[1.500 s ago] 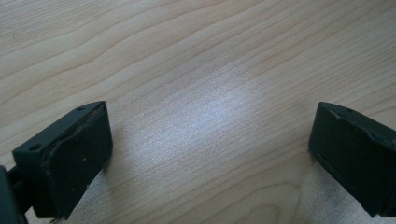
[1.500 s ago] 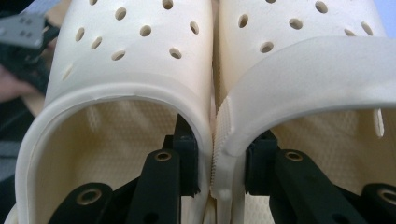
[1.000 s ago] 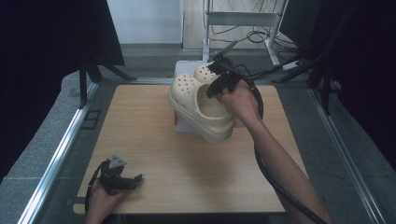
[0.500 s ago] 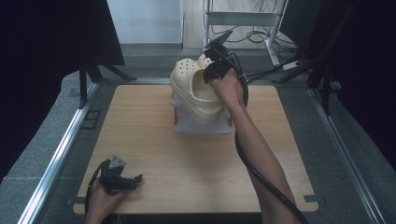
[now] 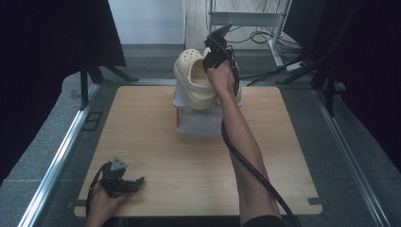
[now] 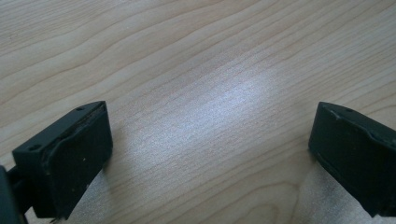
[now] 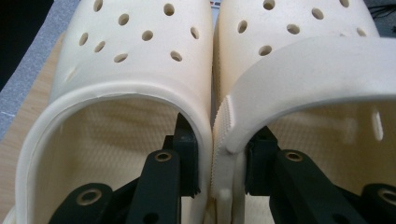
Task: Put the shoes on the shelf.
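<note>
Right gripper [image 5: 213, 56] up at the far edge of the table [image 5: 142, 142], above the white box [image 5: 198, 124] that stands at the far middle of the board. In its jaws: a pair of cream clogs [image 5: 196, 80], held clear of the tabletop, hanging over the box's top. Whether the soles touch the box cannot be told from the high view.

Right gripper view, close: the two clogs [image 7: 205, 93] sit side by side, inner walls pressed together. One jaw reaches inside the left shoe, the other inside the right shoe, so the two touching inner walls are pinched between the pads. Jaws nearly closed, only the doubled wall between them. Toes with their vent holes point away from the gripper; heel openings face it. The right shoe's heel strap [image 7: 303, 70] is folded forward across its opening, arching over that jaw.

Left gripper [image 5: 124, 181] low at the near left corner of the table, in the person's left hand [image 5: 101, 201], well apart from clogs and box. Left gripper view: jaws wide apart, bare wood grain [image 6: 201, 93] between them, nothing held.
</note>
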A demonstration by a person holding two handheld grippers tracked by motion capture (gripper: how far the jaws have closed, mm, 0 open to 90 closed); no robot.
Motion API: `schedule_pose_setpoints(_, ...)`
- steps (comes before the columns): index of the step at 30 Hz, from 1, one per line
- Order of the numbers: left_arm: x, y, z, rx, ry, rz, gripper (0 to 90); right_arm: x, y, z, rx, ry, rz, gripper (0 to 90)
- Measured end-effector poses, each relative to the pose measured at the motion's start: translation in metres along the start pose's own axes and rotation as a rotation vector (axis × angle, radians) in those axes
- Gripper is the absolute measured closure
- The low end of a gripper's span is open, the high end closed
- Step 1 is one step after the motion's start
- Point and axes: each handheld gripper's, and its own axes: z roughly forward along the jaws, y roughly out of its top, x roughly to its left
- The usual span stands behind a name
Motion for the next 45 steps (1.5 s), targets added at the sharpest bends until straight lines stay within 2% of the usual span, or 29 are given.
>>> schedule_pose_setpoints(13,0.0,0.0,0.0,0.0,-0.001,0.001,0.0,0.005,0.017,0.027,-0.003,-0.046,0.027,71.5)
schedule_pose_setpoints(15,0.0,0.0,0.0,-0.003,0.002,0.0,0.0,0.005,0.018,0.035,-0.004,-0.075,0.035,71.5)
schedule_pose_setpoints(17,0.0,0.0,0.0,0.001,-0.003,0.001,0.0,0.003,0.018,0.039,-0.005,-0.082,0.042,71.4)
schedule_pose_setpoints(23,0.0,0.0,0.0,0.001,-0.003,0.002,0.0,-0.002,0.015,0.053,0.01,-0.075,0.054,70.8)
schedule_pose_setpoints(30,0.0,0.0,0.0,0.001,-0.003,0.002,0.0,-0.004,0.014,0.054,0.013,-0.053,0.018,63.3)
schedule_pose_setpoints(34,0.0,0.0,0.0,0.001,-0.003,0.002,0.0,-0.004,0.014,0.053,0.006,-0.047,-0.044,55.1)
schedule_pose_setpoints(35,0.0,0.0,0.0,0.001,-0.003,0.002,0.0,-0.004,0.014,0.053,0.006,-0.047,-0.044,55.1)
schedule_pose_setpoints(36,0.0,0.0,0.0,0.001,-0.004,0.003,0.0,-0.003,0.014,0.049,-0.003,-0.046,-0.078,50.1)
schedule_pose_setpoints(37,0.0,0.0,0.0,0.001,-0.004,0.003,0.0,-0.003,0.014,0.049,-0.003,-0.046,-0.078,50.1)
schedule_pose_setpoints(38,0.0,0.0,0.0,0.001,-0.003,0.003,0.0,-0.004,0.015,0.045,-0.001,-0.043,-0.094,44.3)
schedule_pose_setpoints(39,0.0,0.0,0.0,0.001,-0.003,0.003,0.0,-0.004,0.015,0.045,-0.001,-0.043,-0.094,44.3)
schedule_pose_setpoints(40,0.0,0.0,0.0,0.001,-0.003,0.003,0.0,-0.004,0.014,0.043,0.009,-0.04,-0.12,39.8)
schedule_pose_setpoints(41,0.0,0.0,0.0,0.001,-0.003,0.003,0.0,-0.004,0.014,0.043,0.009,-0.04,-0.12,39.8)
schedule_pose_setpoints(42,0.0,0.0,0.0,0.001,-0.003,0.003,0.0,-0.006,0.012,0.041,0.013,-0.025,-0.138,35.2)
schedule_pose_setpoints(45,0.0,0.0,0.0,0.001,-0.004,0.003,0.0,-0.007,0.009,0.039,0.007,-0.015,-0.16,31.9)
